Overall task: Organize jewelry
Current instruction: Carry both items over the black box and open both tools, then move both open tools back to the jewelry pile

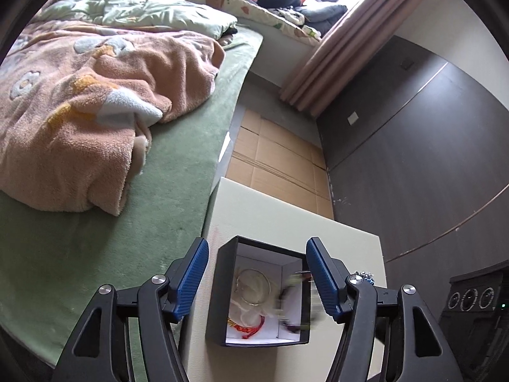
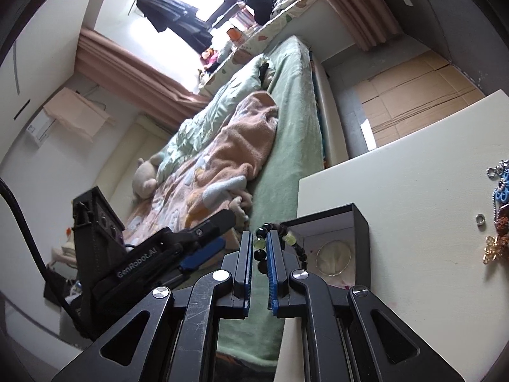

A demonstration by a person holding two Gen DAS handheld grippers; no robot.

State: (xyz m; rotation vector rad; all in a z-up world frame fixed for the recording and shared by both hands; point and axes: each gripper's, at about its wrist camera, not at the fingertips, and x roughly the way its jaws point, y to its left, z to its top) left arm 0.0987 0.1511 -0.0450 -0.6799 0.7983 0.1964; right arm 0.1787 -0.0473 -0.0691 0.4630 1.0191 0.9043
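Observation:
A black jewelry box (image 1: 222,289) with a white lining stands open on the cream table (image 1: 270,210). Inside lie a thin metal bangle (image 1: 253,286) and a red-and-gold bracelet (image 1: 248,329). My left gripper (image 1: 257,281) is open, its blue fingers on either side of the box. My right gripper (image 2: 257,248) is shut on a bead bracelet (image 2: 288,238) of dark and pale green beads, held over the box's (image 2: 359,232) left rim. The beads show blurred at the box's right side in the left wrist view (image 1: 294,281).
More jewelry lies on the table to the right of the box: a small ring (image 2: 479,219), a gold ornament (image 2: 493,248), blue and silver pieces (image 2: 501,184). A bed with a green sheet (image 1: 95,254) and a pink blanket (image 1: 79,127) adjoins the table's left. Cardboard (image 1: 276,159) covers the floor beyond.

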